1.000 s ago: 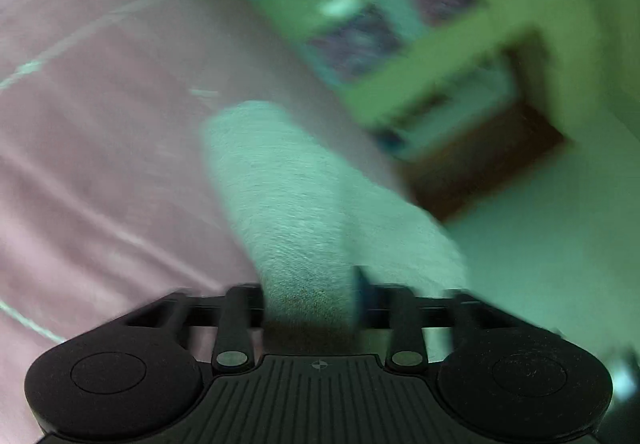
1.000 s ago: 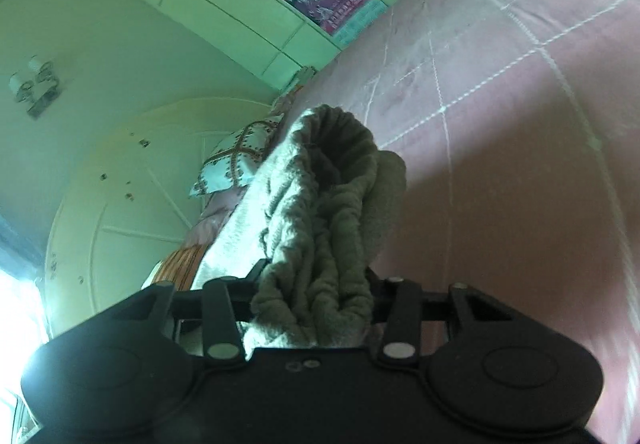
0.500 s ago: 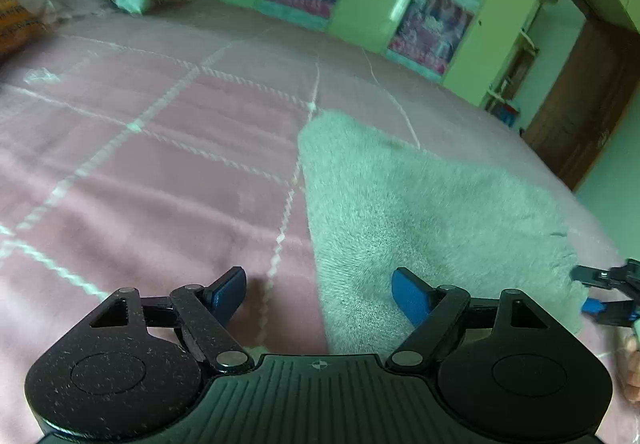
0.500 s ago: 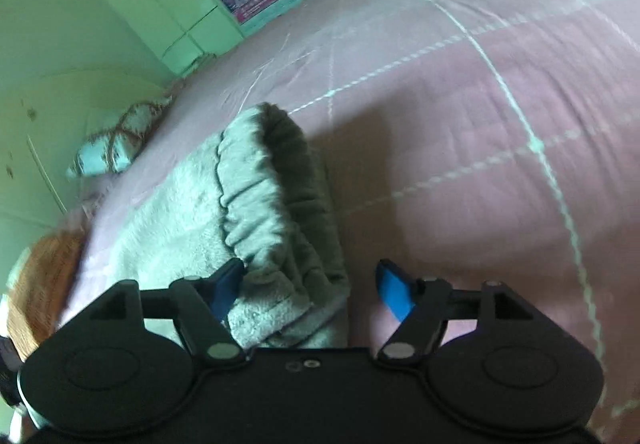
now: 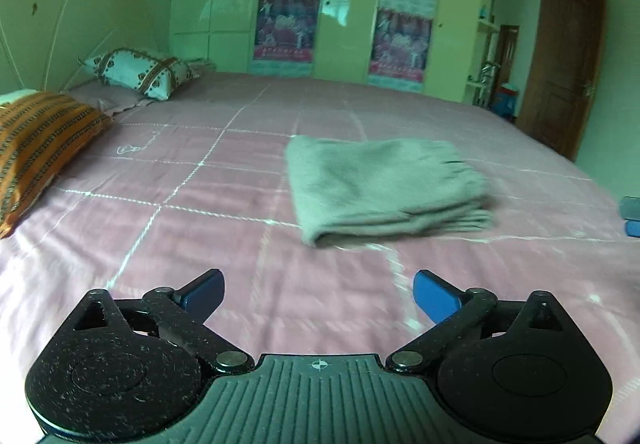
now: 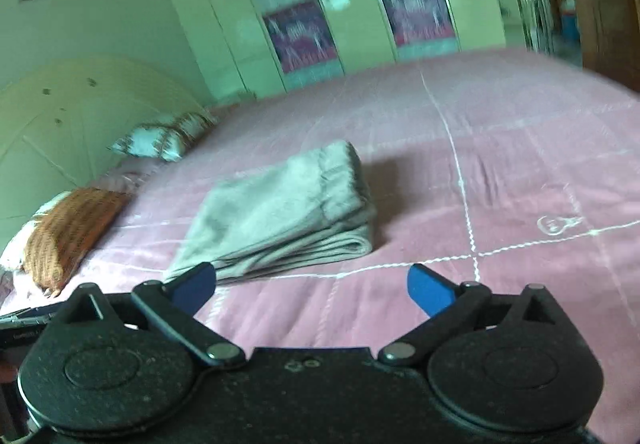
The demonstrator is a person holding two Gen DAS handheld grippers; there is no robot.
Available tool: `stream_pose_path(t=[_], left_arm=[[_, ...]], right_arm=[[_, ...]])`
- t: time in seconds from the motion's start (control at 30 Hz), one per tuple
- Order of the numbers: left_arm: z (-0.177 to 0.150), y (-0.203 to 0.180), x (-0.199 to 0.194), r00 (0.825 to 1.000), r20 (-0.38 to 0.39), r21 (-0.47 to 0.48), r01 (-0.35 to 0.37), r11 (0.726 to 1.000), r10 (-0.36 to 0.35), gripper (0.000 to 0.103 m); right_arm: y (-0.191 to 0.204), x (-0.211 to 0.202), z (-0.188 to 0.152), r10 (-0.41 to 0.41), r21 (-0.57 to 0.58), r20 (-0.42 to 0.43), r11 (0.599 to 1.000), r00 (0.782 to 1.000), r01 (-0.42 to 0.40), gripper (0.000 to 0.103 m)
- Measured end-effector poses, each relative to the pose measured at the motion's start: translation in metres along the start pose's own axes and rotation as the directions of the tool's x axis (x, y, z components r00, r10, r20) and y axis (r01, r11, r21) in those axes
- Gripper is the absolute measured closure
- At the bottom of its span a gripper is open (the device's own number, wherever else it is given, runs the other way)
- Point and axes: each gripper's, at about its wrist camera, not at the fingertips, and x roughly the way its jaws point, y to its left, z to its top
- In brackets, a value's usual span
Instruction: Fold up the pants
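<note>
On the pink quilted bed [image 5: 224, 244], mid-mattress, the grey fleece pants [image 5: 384, 184] lie folded into a flat stacked rectangle, several layers showing at the near edge. From the right wrist view the same pants [image 6: 288, 212] show the elastic waistband on top at the far right end, with rounded fold edges below it. Left hand-held gripper [image 5: 318, 294]: jaws have just been opening, now spread wide, nothing between the blue pads, only bare bedspread. Right hand-held gripper [image 6: 312, 290]: same story, just opened out, wide apart, empty, with the bundle just ahead and slightly left of it. Both sit clear of the fabric, not touching. A sliver of the other gripper's blue tips shows at the far right edge of the left view. Judgement: fold looks done or nearly so; the stack is reasonably square, right-side hem edges a bit ragged. Handling-wise this looks soft, thick, light and limp, with no stiffness, so it'll sag and unstack if lifted by one layer. Fuzzy pile should give decent friction on the pads, low slip risk. If it needs moving or squaring, pinch through all layers at the closed fold edges, one gripper per end, not at the loose hems. Orange striped pillow [image 5: 36, 148] and patterned white pillow [image 5: 140, 72] sit well apart at the headboard end, out of the way.
</note>
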Motion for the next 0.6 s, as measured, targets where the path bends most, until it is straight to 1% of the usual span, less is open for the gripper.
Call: stream_pose_path(t=[0.07,0.1,0.17,0.23,0.33,0.37,0.43,0.5,0.53,0.57,0.6], left_arm=[[-0.01,-0.013,-0.033,1.0,0.025,0.018,0.005,1.0,-0.005,0.0],[-0.015,-0.02,-0.048,0.999,0.037,0.015,-0.003,1.0,0.002,0.0],[-0.023,-0.029,-0.074,0.998,0.067,0.002,0.005,1.0,-0.005,0.0],[-0.032,-0.036,-0.096,0.996,0.094,-0.001,0.004,1.0,-0.003,0.0],[-0.047,-0.05,-0.119,0.994,0.112,0.018,-0.01,1.0,0.008,0.0],[-0.05,-0.053,-0.125,0.994,0.108,0.018,-0.002,1.0,0.0,0.0],[-0.049,-0.057,-0.133,0.994,0.106,0.008,0.023,1.0,-0.024,0.0],[-0.046,-0.061,-0.143,0.992,0.126,-0.005,0.03,1.0,-0.029,0.0],[-0.043,-0.06,-0.147,0.99,0.14,-0.023,0.031,0.999,-0.027,0.0],[-0.042,-0.06,-0.151,0.987,0.154,-0.033,0.041,0.999,-0.036,0.0],[-0.041,-0.061,-0.155,0.986,0.161,-0.033,0.044,0.999,-0.038,0.0]], right_arm=[[0.018,-0.025,-0.009,-0.013,-0.038,-0.018,0.999,1.0,0.012,0.006],[0.026,-0.038,-0.013,-0.025,-0.066,-0.02,0.998,0.999,0.024,0.006],[0.041,-0.062,-0.022,-0.06,-0.112,-0.013,0.992,0.998,0.058,0.006],[0.052,-0.083,-0.031,-0.074,-0.144,-0.025,0.987,0.997,0.07,0.006],[0.065,-0.105,-0.042,-0.091,-0.194,-0.022,0.977,0.996,0.085,0.006],[0.069,-0.112,-0.045,-0.086,-0.21,-0.015,0.974,0.996,0.081,0.006],[0.075,-0.125,-0.051,-0.076,-0.236,0.011,0.969,0.997,0.077,0.006],[0.078,-0.134,-0.052,-0.071,-0.231,0.047,0.97,0.996,0.08,0.006],[0.078,-0.135,-0.053,-0.073,-0.221,0.042,0.972,0.996,0.081,0.006],[0.081,-0.135,-0.052,-0.072,-0.235,0.021,0.969,0.997,0.075,0.006],[0.083,-0.137,-0.051,-0.069,-0.255,0.024,0.964,0.997,0.073,0.006]])
